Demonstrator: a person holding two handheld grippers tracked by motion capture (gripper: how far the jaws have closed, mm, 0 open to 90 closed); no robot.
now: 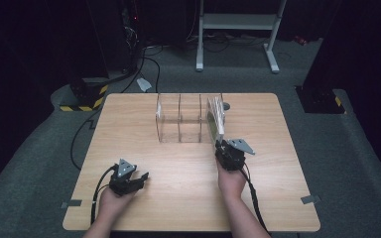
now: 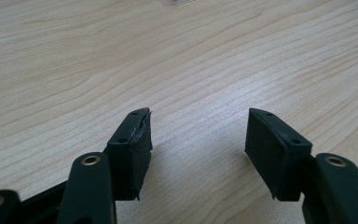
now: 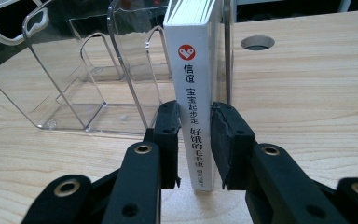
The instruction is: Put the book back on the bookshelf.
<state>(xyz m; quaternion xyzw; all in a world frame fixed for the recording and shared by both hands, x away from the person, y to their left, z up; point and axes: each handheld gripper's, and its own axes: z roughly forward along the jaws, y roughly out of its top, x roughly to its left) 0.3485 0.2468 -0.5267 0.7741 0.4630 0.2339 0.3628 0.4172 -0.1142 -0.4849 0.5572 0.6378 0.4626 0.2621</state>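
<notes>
White, thin upright book with a printed spine [image 3: 196,107] stands mid-frame, clamped by the right gripper [image 3: 196,140] at the right end of the clear acrylic divided rack [image 3: 74,84], whose left edge is cut off. Lower left in the high view, the left gripper [image 1: 140,177] rests half-open and empty on the pale wooden table [image 1: 188,198]. Dark grey floor surrounds it.

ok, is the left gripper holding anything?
No. In the left gripper view the left gripper stands open, with nothing but bare wooden table between its black pads.
</notes>
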